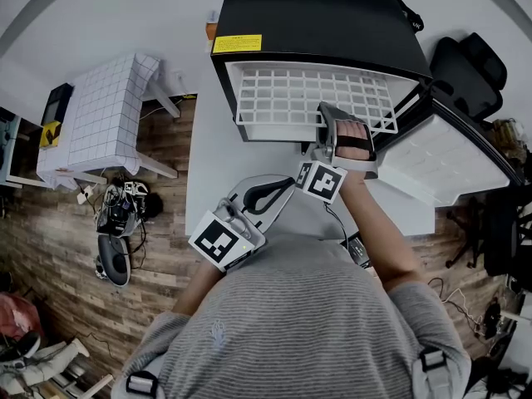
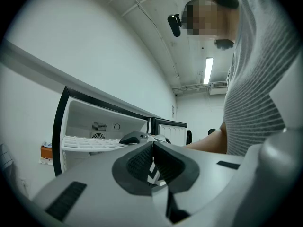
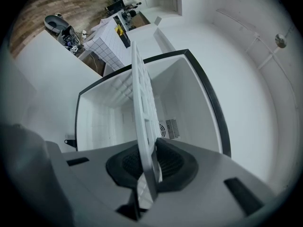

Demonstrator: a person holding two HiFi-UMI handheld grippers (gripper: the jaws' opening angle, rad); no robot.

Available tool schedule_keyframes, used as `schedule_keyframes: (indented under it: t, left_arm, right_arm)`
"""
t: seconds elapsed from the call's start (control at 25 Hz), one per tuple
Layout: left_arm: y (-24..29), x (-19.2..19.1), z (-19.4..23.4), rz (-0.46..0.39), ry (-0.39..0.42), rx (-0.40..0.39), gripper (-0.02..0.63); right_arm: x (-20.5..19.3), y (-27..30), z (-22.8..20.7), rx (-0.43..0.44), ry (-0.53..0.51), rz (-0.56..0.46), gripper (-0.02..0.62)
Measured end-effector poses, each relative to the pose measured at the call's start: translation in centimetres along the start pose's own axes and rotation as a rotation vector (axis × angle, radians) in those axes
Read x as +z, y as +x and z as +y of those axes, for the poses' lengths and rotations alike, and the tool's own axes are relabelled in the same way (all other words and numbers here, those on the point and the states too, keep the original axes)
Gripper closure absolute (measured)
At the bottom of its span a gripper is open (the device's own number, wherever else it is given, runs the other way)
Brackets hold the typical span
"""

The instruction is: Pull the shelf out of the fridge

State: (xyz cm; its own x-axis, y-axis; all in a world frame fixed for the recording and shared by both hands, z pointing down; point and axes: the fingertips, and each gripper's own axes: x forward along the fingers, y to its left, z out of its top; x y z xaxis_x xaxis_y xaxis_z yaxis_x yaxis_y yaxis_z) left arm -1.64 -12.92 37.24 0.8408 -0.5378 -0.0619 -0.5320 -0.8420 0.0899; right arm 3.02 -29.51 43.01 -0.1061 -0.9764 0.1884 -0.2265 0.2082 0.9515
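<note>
Short of the fridge point(image 1: 316, 15) and to its left, the left gripper point(image 2: 152, 161) is idle, jaws pressed together on nothing, while the right gripper point(image 3: 147, 170) clamps the front edge of the white grid shelf point(image 1: 307, 98), which juts from the fridge's open front, so the pull seems partly done, not finished.

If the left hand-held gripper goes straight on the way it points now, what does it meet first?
Most likely the marker cube of the right hand-held gripper, seen just past the shut jaws; the open fridge stands farther behind. Depth is unclear.
</note>
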Motion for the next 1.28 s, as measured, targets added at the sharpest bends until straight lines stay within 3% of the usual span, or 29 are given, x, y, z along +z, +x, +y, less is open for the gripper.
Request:
schedule_keyframes:
  t: [0.24,0.52,0.68,1.08,1.16,1.28]
  left_arm:
    - [0.0,-0.5,0.4,0.019,-0.002,-0.001,0.594]
    - [0.6,0.0,-0.2,-0.001,0.003,-0.016,0.594]
    - [0.2,-0.1,0.0,-0.003,-0.005,-0.004,0.594]
    - [0.8,-0.1,0.1,0.006,-0.004,0.001,0.594]
    - [0.6,-1.0,1.2,0.027,-0.069,0.053,0.594]
    - [-0.1,-2.6,4.0,0.003,-0.302,0.158,0.594]
  right_arm:
    - [-0.7,-1.0,0.5,-0.032,-0.060,0.007,0.552]
    - [0.0,-1.4,0.3,-0.001,0.004,-0.011,0.552]
    - [-0.7,-2.1,0.8,-0.020,-0.040,0.009,0.552]
    - [-0.7,-2.4,0.7,-0.019,-0.034,0.012,0.552]
    - [-0.7,-2.4,0.7,-0.017,-0.034,0.010,0.552]
    - [-0.7,-2.4,0.7,-0.015,-0.036,0.006,0.552]
